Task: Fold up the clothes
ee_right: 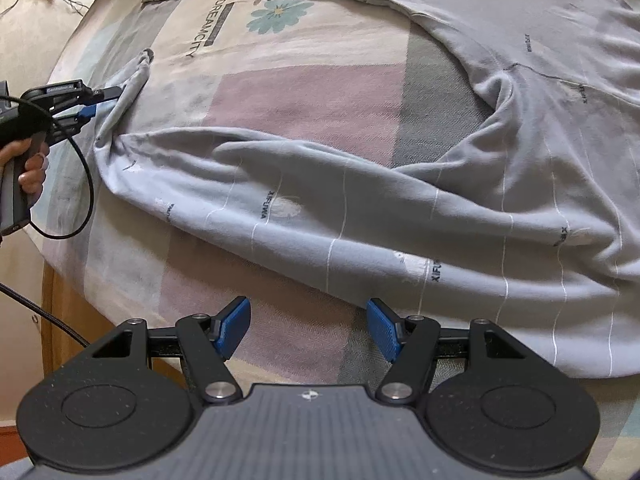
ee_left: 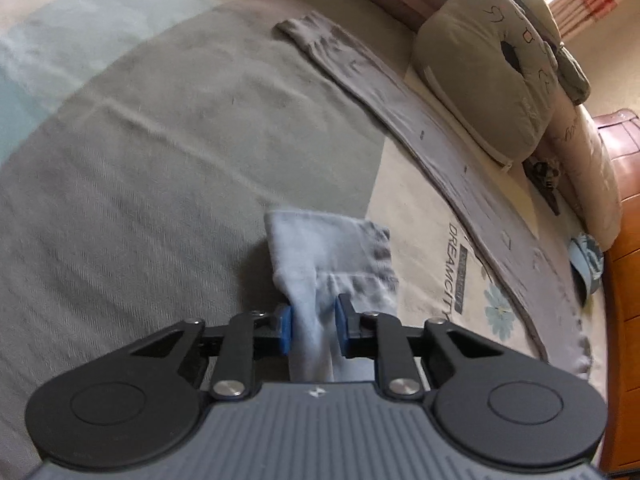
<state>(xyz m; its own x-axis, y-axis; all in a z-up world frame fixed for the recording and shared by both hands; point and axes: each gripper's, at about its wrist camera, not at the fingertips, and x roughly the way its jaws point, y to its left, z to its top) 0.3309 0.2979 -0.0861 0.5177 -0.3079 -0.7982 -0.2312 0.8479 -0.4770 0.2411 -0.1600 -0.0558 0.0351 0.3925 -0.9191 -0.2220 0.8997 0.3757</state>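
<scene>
We see a grey long-sleeved top (ee_right: 400,216), printed with thin pale lines and small lettering, spread across a bed (ee_right: 304,92) covered in a patchwork sheet of pink, grey, cream and pale blue blocks, with a flower and the word DREAMCITY printed on it. The body of the top lies rumpled toward the right of the right wrist view, and one sleeve runs leftward across the sheet.

Our left hand-held gripper (ee_left: 313,330) is clenched on the cuff (ee_left: 320,248) of that sleeve: in its own view the blue pads press against the bunched pale fabric from both sides, and the ribbed cuff end sticks out beyond them, lifted a little off the sheet. In the right wrist view we see the same gripper (ee_right: 90,102) at the left edge of the bed, held by a hand (ee_right: 28,164), with the sleeve end rising from its fingers.

Our right hand-held gripper (ee_right: 308,326) is released, its blue pads (ee_right: 234,330) standing wide apart over bare sheet, just short of the top's near edge.

Beyond the other sleeve (ee_left: 400,92), a beige cushion (ee_left: 488,68) rests near the far side of the bed.
</scene>
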